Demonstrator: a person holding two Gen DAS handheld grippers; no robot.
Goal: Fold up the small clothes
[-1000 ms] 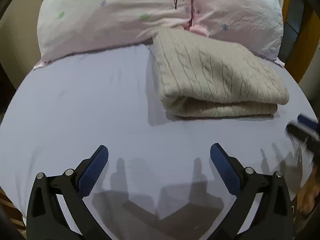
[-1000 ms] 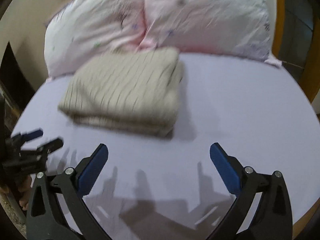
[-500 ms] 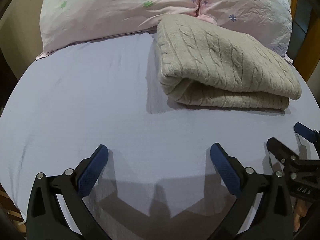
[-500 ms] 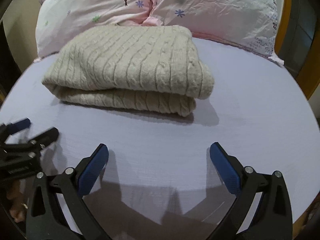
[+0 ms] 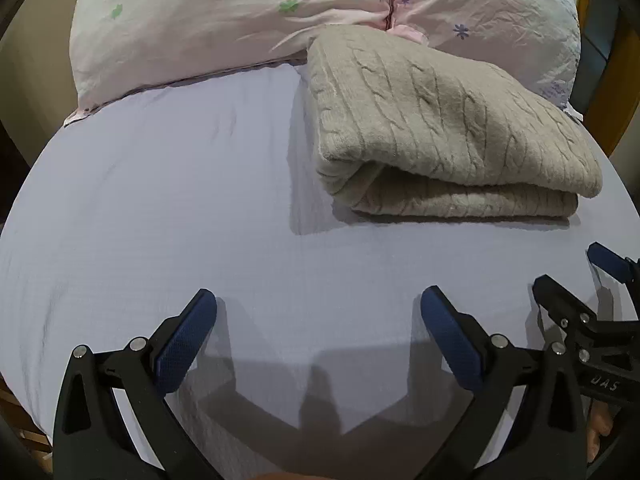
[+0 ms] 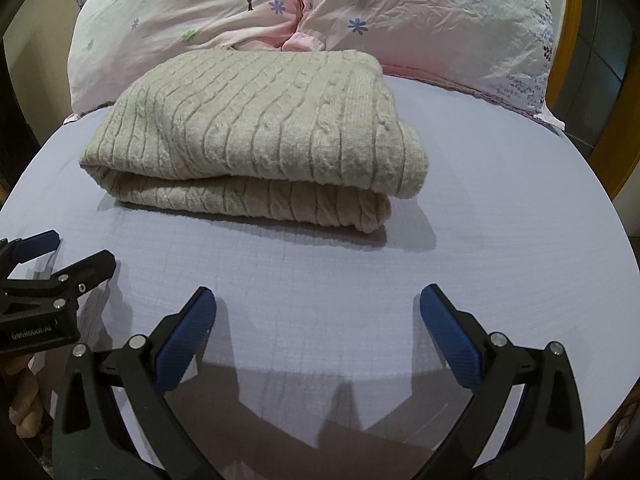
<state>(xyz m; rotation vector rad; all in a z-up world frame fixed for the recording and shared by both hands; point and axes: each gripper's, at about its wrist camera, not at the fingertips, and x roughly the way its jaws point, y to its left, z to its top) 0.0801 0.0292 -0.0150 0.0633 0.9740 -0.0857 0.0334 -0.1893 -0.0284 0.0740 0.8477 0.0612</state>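
Note:
A beige cable-knit sweater [image 5: 448,128] lies folded in a thick rectangle on the pale lilac bed sheet [image 5: 180,208], close to the pillows. It also shows in the right wrist view [image 6: 260,136]. My left gripper [image 5: 318,312] is open and empty, low over the sheet, in front and left of the sweater. My right gripper [image 6: 318,312] is open and empty, in front of the sweater. Each gripper shows at the edge of the other's view: the right one [image 5: 576,276], the left one [image 6: 68,252].
Two pink floral pillows [image 5: 248,12] [image 6: 432,20] lie behind the sweater at the head of the bed. A wooden bed frame [image 6: 576,92] runs along the right. The sheet's front edge drops off just below the grippers.
Both grippers moved closer to the sweater and steadied; the sweater looks larger and sharper in both views. The sweater itself has not moved. Both stay open.

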